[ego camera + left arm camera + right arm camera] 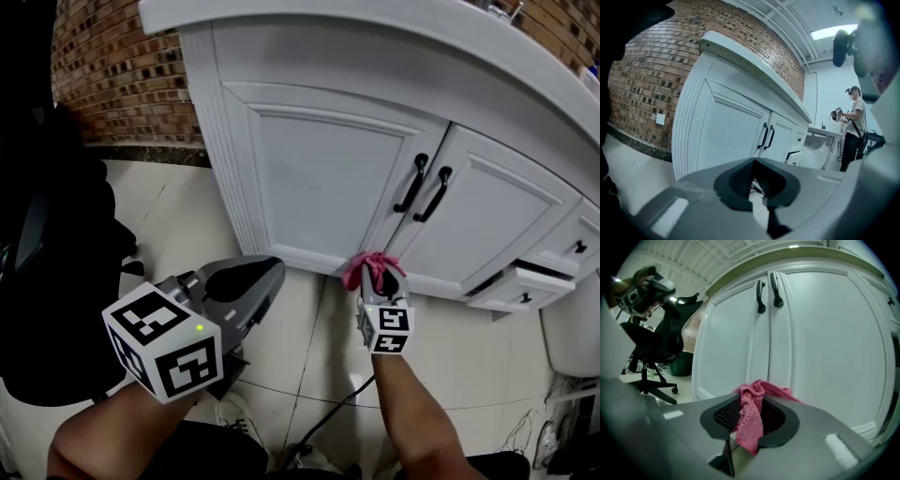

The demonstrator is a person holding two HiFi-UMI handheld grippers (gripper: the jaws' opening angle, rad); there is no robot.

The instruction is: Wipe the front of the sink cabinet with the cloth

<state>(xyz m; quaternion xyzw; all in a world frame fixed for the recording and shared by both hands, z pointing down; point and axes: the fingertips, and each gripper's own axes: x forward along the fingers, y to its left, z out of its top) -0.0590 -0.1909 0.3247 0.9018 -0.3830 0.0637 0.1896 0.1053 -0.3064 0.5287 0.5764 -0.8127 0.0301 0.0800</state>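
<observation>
The white sink cabinet (328,178) has two panel doors with black handles (424,187). My right gripper (378,277) is shut on a pink cloth (369,268), held low against the cabinet's bottom rail below the door seam. From the right gripper view the pink cloth (752,416) hangs bunched between the jaws of the right gripper (751,420), with the doors (787,343) close ahead. My left gripper (255,281) hovers over the floor left of it, shut with nothing in it. The left gripper (753,185) looks along the cabinet (726,126) front.
A brick wall (117,75) stands left of the cabinet. One small drawer (520,292) at the right is pulled partly out. A black office chair (651,357) stands behind on the tiled floor (300,328). A cable (337,403) trails on the floor. Another person (853,122) stands far off.
</observation>
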